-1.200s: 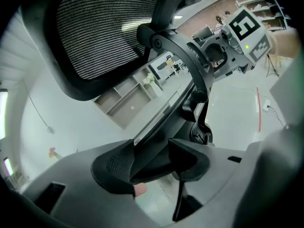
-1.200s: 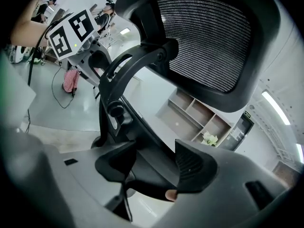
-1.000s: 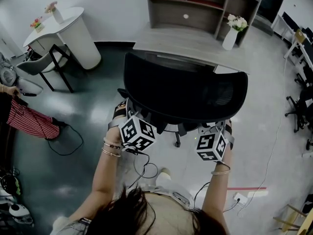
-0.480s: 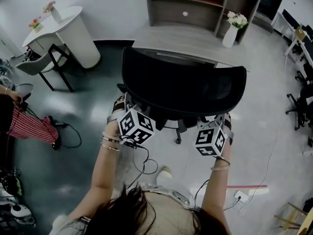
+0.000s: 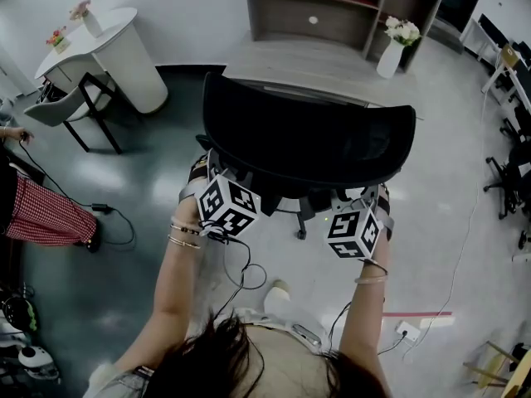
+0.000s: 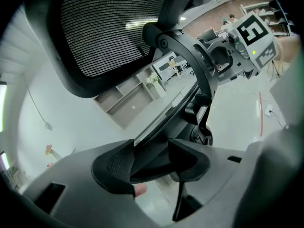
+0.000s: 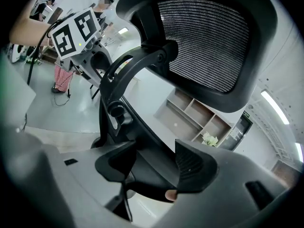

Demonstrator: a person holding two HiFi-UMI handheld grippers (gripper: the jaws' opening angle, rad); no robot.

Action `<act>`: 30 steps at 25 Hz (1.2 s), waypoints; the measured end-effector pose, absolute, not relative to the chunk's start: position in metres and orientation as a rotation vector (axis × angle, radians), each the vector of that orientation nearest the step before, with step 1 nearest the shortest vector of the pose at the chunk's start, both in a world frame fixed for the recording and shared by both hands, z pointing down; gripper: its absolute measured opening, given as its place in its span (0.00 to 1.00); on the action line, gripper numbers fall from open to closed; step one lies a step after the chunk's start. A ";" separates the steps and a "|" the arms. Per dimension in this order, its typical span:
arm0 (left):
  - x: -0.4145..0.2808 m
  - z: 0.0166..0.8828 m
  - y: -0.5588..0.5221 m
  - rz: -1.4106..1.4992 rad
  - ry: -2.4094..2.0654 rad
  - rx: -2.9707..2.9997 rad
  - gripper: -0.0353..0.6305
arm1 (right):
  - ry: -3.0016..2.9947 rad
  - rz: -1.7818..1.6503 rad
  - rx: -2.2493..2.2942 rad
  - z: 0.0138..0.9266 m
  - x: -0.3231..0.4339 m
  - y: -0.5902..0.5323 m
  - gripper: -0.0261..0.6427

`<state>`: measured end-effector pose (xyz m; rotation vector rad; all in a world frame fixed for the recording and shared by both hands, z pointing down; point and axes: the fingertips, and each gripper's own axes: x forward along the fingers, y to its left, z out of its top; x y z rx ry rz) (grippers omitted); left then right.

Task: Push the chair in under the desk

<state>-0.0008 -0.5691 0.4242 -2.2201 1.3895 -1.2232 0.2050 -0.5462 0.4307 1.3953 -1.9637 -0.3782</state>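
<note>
Nearest: left gripper (image 6: 152, 161) & right gripper (image 7: 156, 167), one each side, low on the chair (image 5: 309, 139), behind & below its mesh back. Each gripper's jaws are pinched onto a dark flat edge of the chair frame, which fills the gap btw the pads in both gripper views, so both look to have a real hold, not just a lean. Two matching holds make sense: the chair prob. rolls, & an even push L & R should keep it going straight instead of swivelling. Holding low on the frame rather than at the top of the back should also stop the back tipping fwd under the push. The chair has its back toward the person & its seat end at the desk (image 5: 332, 71). In the head view the back's top overlaps the desk's near edge. The seat is hidden, so can't tell how far under it is; my guess is part way, w/ more push needed. Beyond the desk: shelf unit (image 5: 340, 11) by the wall, vase of flowers (image 5: 392, 55) at the desk's right end. Far left, well apart, a round white table (image 5: 112, 48) w/ a small chair (image 5: 66, 110), out of the path.
</note>
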 end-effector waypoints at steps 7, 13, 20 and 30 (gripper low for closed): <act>-0.003 0.424 -0.578 -1.226 1.391 -2.211 0.38 | -1.965 -0.382 1.403 0.430 0.203 -0.553 0.40; -0.004 0.423 -0.588 -1.223 1.390 -2.217 0.38 | -1.961 -0.379 1.406 0.428 0.202 -0.563 0.40; -0.004 0.423 -0.600 -1.204 1.397 -2.231 0.38 | -1.954 -0.378 1.412 0.429 0.202 -0.574 0.40; -0.005 0.423 -0.613 -1.204 1.388 -2.239 0.38 | -1.950 -0.374 1.419 0.430 0.200 -0.584 0.40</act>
